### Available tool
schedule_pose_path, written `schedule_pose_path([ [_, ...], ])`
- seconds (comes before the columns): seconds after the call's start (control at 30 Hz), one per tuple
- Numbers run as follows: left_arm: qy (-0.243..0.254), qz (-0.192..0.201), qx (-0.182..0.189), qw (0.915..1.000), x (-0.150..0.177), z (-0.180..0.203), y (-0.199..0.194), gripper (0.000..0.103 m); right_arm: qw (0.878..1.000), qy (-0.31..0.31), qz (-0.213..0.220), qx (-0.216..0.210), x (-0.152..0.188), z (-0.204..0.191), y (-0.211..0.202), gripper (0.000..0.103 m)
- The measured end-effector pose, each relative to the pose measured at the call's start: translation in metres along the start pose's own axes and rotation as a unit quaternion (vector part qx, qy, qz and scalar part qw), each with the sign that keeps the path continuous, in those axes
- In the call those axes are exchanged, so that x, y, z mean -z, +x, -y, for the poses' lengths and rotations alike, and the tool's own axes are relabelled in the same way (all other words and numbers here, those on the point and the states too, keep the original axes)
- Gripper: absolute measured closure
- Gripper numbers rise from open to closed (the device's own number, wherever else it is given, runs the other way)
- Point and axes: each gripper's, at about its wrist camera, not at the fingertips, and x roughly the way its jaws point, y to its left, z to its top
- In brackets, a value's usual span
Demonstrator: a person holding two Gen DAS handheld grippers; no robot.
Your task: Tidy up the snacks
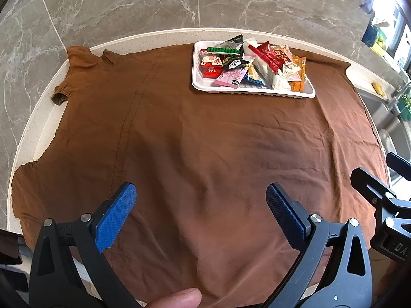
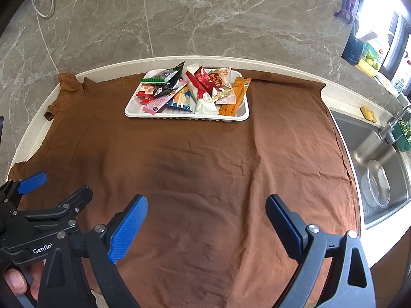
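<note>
Left wrist view: we see our left hand-held gripper (image 1: 201,196) w/ jaws spread wide, nothing between the blue pads (image 1: 114,220), hovering over the near part of a brown cloth (image 1: 179,141) that covers most of the bench (image 1: 33,138). A fingertip (image 1: 177,299) shows at the bottom edge. The white tray (image 1: 253,91) of snacks (image 1: 253,64) sits well ahead of this gripper, far side of the cloth, off to the right, approx. near the bench's back edge by the marble wall (image 1: 154,2).

From the right wrist cam, our right hand-held gripper (image 2: 206,209) is likewise wide open and empty, above the cloth's near area. Tray lies well ahead, a bit left of centre; packets are piled loosely in it, incl. an orange packet (image 2: 237,96) along its right side and a pink one (image 2: 160,101) at front left. Left gripper appears at the lower left, just beside the right one. Sink (image 2: 380,179) w/ a glass bowl (image 2: 377,186) sits right of the bench.
</note>
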Motion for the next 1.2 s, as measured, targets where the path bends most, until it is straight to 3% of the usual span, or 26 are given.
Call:
schedule_pose_path([
  [1.2,0.002,-0.004,0.0,1.0,-0.0047,0.0017,0.0055,0.0,1.0,0.003,-0.01,0.001,-0.0011,0.0013,0.0096,0.008],
])
